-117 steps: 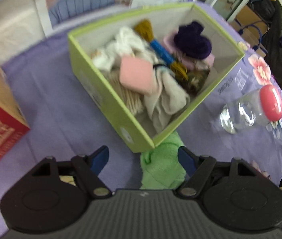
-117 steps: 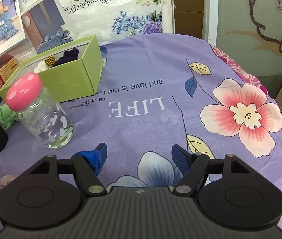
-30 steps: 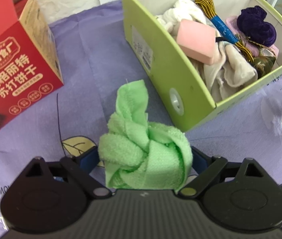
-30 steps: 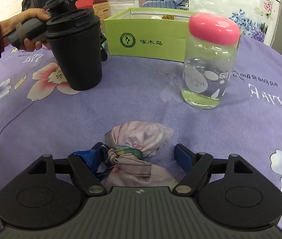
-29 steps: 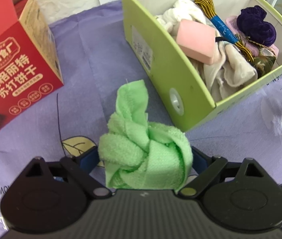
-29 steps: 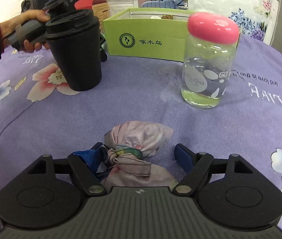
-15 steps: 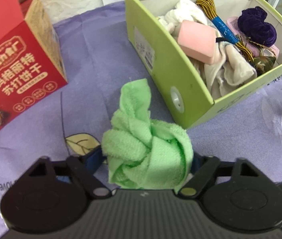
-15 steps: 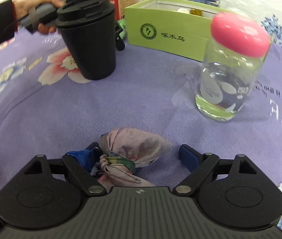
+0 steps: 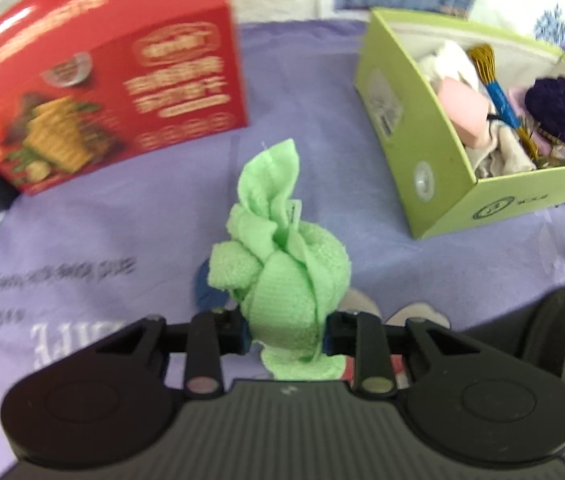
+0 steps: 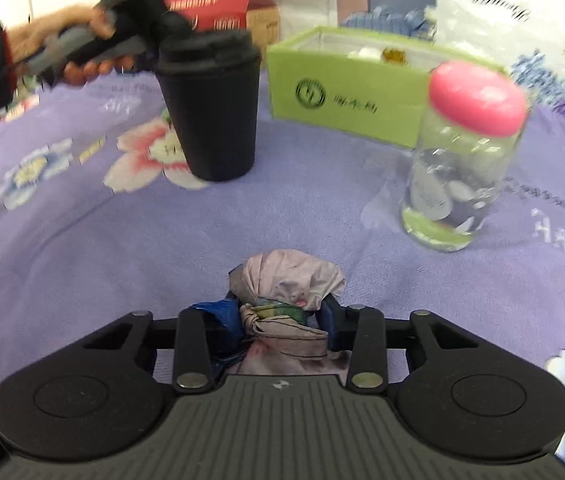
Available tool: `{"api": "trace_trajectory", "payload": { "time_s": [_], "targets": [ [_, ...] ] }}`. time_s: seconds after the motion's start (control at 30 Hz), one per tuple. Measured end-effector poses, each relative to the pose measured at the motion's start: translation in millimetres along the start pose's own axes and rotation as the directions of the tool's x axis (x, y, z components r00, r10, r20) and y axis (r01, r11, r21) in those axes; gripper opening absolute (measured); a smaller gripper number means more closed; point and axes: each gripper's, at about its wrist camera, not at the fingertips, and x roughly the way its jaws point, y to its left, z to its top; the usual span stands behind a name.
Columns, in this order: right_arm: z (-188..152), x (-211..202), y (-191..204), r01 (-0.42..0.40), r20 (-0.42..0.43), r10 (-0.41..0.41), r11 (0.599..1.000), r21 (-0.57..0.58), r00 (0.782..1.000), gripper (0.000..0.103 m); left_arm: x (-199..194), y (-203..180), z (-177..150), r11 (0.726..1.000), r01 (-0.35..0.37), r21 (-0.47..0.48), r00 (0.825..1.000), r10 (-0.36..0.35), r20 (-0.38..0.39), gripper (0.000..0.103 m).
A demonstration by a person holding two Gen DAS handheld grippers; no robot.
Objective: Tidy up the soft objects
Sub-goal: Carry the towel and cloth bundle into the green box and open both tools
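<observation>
A: Your left gripper (image 9: 286, 334) has just closed on the green towel (image 9: 282, 280), knotted so it lifts as one lump; the box (image 9: 434, 184) stands well to its right.

B: Your right gripper (image 10: 280, 330), jaws just closing, clamps the cloth bundle (image 10: 286, 280) at its knot. Cloth reads "LIFE" (image 9: 64, 336), inverted. Red carton (image 9: 110, 92) print: blurred, unreadable.

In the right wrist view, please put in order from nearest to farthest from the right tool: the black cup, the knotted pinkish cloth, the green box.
1. Knotted pinkish cloth: clamped in the right tool, bottom centre.
2. Black cup: farther back on the purple tablecloth, to the left.
3. Green box: behind the cup, toward the right, at the far edge.
</observation>
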Motion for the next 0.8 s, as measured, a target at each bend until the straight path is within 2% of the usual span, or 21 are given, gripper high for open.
{"api": "trace_trajectory", "payload": {
  "time_s": [0.2, 0.3, 0.4, 0.53, 0.63, 0.73, 0.8],
  "targets": [
    [7, -28, -4, 0.018, 0.088, -0.019, 1.0, 0.003, 0.996, 0.021, -44, 27, -25, 0.999, -0.023, -0.048, 0.998, 0.026, 0.051, 0.028],
    [21, -41, -9, 0.028, 0.129, -0.026, 0.999, -0.017, 0.991, 0.021, -62, 31, -31, 0.998, 0.006, -0.064, 0.998, -0.002, 0.058, 0.028],
    [46, -57, -23, 0.048, 0.197, -0.042, 0.998, -0.029, 0.979, 0.021, -88, 27, -25, 0.998, 0.029, -0.047, 0.995, -0.024, 0.098, 0.028],
    [98, -75, -60, 0.052, 0.296, -0.051, 0.999, 0.003, 0.954, 0.021, -118, 10, 3, 0.998, 0.069, -0.017, 0.986, -0.065, 0.156, 0.028],
    [149, -71, -92, 0.064, 0.342, -0.07, 0.998, 0.029, 0.937, 0.022, -131, -12, 36, 0.997, 0.08, 0.016, 0.977, -0.082, 0.196, 0.028],
    [198, -47, -124, 0.069, 0.341, -0.081, 0.996, 0.048, 0.937, 0.022, -126, -38, 73, 0.993, 0.108, 0.044, 0.972, -0.115, 0.207, 0.028],
    [221, -22, -141, 0.072, 0.316, -0.086, 0.996, 0.057, 0.945, 0.022, -112, -57, 95, 0.991, 0.122, 0.061, 0.971, -0.132, 0.198, 0.028]
  ]
}}
